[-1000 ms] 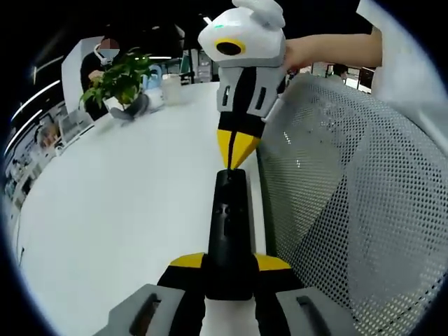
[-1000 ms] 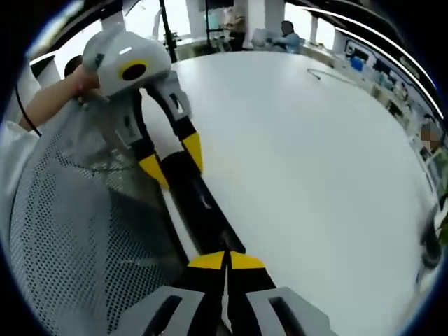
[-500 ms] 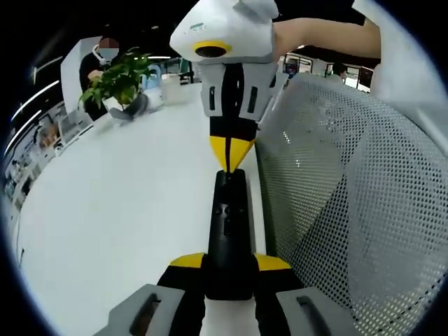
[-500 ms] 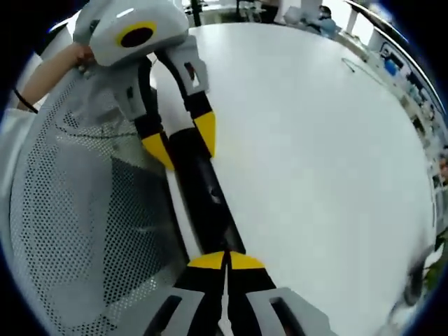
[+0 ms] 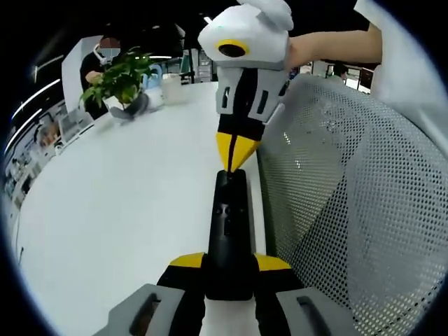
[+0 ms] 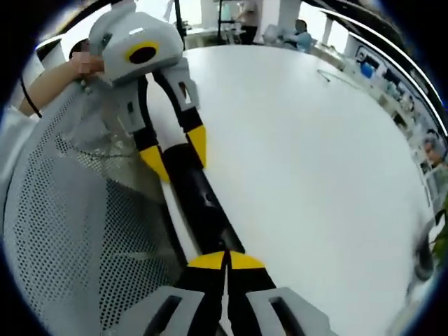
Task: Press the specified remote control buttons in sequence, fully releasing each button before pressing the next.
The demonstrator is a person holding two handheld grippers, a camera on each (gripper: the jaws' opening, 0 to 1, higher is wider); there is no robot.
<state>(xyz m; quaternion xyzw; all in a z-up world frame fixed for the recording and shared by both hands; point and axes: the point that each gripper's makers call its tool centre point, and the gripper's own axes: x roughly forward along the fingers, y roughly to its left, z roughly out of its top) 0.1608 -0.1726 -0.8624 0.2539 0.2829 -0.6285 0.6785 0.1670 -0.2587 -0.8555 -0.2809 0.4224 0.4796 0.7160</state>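
Note:
A long black remote control (image 5: 227, 231) lies lengthwise along the white table's edge, small buttons showing near its middle. My left gripper (image 5: 229, 263) is shut on the remote's near end, one yellow fingertip on each side. My right gripper (image 5: 230, 165) comes down from above, shut, its yellow point resting at the remote's far end. In the right gripper view, the right gripper (image 6: 225, 262) is shut with its tips on the remote control (image 6: 204, 210). There the left gripper (image 6: 176, 155) clamps the other end, held by a hand (image 6: 82, 66).
A white mesh chair back (image 5: 350, 203) stands close along the table's edge beside the remote. The white table (image 5: 119, 189) spreads wide to the other side. A potted plant (image 5: 120, 82) and a white cup (image 5: 171, 89) stand at its far end, near a seated person.
The right gripper has tipped back from upright to a slant while its point stayed at the remote's far end. The left gripper and the remote have not moved.

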